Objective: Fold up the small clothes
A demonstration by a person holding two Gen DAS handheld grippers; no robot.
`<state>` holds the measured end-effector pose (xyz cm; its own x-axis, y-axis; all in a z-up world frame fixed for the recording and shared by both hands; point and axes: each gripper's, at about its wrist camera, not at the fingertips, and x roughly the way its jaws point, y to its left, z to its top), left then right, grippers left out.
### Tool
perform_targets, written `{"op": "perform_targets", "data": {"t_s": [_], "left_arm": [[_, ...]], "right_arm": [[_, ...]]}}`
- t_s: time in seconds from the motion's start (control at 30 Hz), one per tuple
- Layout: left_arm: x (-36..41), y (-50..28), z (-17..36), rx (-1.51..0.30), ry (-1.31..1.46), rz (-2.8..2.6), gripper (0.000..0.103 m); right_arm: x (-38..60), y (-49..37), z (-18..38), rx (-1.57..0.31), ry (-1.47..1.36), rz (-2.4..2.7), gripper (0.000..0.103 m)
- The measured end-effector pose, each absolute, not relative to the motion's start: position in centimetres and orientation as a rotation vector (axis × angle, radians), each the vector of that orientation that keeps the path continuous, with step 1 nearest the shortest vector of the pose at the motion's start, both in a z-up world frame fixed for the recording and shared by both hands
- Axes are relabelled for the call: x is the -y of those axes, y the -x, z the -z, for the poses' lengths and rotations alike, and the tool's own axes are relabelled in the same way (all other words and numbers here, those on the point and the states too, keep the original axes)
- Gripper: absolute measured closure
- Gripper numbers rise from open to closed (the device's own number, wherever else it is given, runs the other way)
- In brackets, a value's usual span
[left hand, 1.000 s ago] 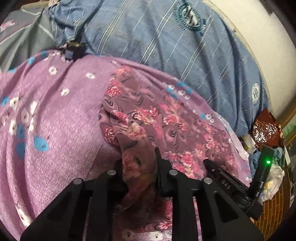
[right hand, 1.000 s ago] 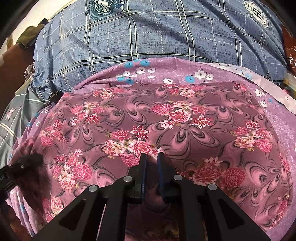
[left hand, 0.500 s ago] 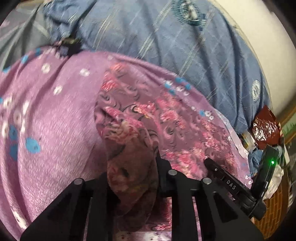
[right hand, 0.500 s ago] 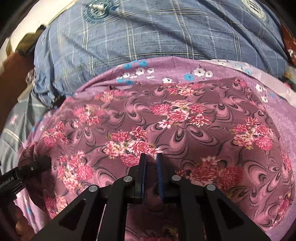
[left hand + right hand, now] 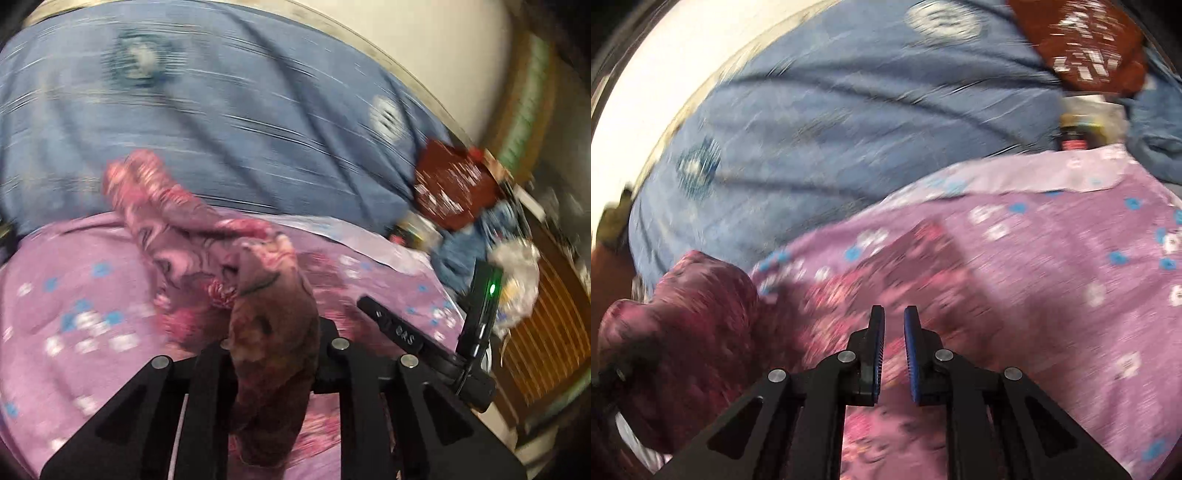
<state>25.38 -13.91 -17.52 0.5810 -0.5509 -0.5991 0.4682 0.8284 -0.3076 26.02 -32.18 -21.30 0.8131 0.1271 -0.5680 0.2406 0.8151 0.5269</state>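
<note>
The floral garment [image 5: 177,221], maroon with pink blooms, is bunched in the middle of the left wrist view. It lies partly on the purple sheet, and one fold is drawn up into the left gripper [image 5: 277,343].

A blue checked bedcover [image 5: 221,110] is the largest thing and fills the upper half of that frame. In the right wrist view it spreads across the upper left [image 5: 831,129].

The purple sheet [image 5: 74,314], dotted with white and blue flowers, takes the lower left of the left view and the right half of the right view [image 5: 1052,295]. Its pale underside is turned over along its upper edge.

In the right wrist view the garment [image 5: 701,314] heaps at the lower left and runs flat under the fingers at centre.

The left gripper's jaws are clamped on a thick hanging fold of the garment at lower centre. That gripper also shows at the far left edge of the right view [image 5: 617,373], wrapped in cloth.

The right gripper [image 5: 894,321] stands at lower centre, with only a thin slit between its blue pads. Blur hides whether any cloth is pinched there.

A red-brown packet [image 5: 447,184] sits at the right, beyond the sheet. A small green light [image 5: 491,290] glows at lower right.
</note>
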Motion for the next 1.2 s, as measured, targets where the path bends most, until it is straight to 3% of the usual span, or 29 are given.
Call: {"op": "perform_targets", "data": {"t_s": [0.13,0.17,0.23,0.3,0.37,0.4,0.47,0.57,0.63,0.7,0.73,0.9,1.0,1.2], "left_arm": [[21.0,-25.6,19.3,-0.81,0.05,0.709,0.089],[22.6,-25.8,20.0,-0.86,0.055,0.749,0.084],[23.7,-25.6,20.4,-0.92,0.097,0.802,0.068],[22.8,-25.1,19.8,-0.898,0.172,0.86,0.037],[20.8,-24.6,18.5,-0.828,0.197,0.838,0.023],[19.1,-24.4,17.8,-0.78,0.217,0.836,0.021],[16.2,-24.3,17.2,-0.727,0.236,0.784,0.018],[13.0,-24.8,18.5,-0.747,0.189,0.617,0.018],[11.8,-25.0,20.3,-0.779,0.136,0.517,0.018],[11.9,-25.0,22.2,-0.827,0.051,0.439,0.018],[12.3,-24.9,23.0,-0.842,0.019,0.427,0.018],[14.9,-24.3,26.6,-0.914,-0.14,0.437,0.018],[13.6,-24.6,26.4,-0.916,-0.068,0.467,0.018],[12.5,-25.0,26.4,-0.918,-0.045,0.479,0.018]], "right_arm": [[37.3,-24.5,20.6,-0.56,-0.699,0.155,0.091],[38.4,-24.2,20.6,-0.548,-0.71,0.175,0.089],[40.2,-23.6,20.5,-0.529,-0.724,0.22,0.088],[41.3,-23.2,20.6,-0.53,-0.736,0.234,0.086],[41.6,-23.3,20.8,-0.55,-0.768,0.199,0.078],[41.5,-23.6,20.9,-0.56,-0.787,0.173,0.066],[41.0,-24.1,21.0,-0.575,-0.802,0.107,0.058],[39.8,-24.0,20.4,-0.547,-0.785,0.029,0.058],[38.2,-24.0,19.7,-0.539,-0.741,-0.033,0.065],[36.1,-24.6,19.3,-0.576,-0.657,-0.065,0.082],[34.8,-25.2,19.5,-0.617,-0.609,-0.076,0.084],[32.1,-28.8,24.3,-0.879,-0.519,0.015,0.085],[32.5,-28.8,22.9,-0.828,-0.547,0.022,0.078],[30.6,-32.2,20.2,-0.812,-0.52,-0.054,0.078]]}}
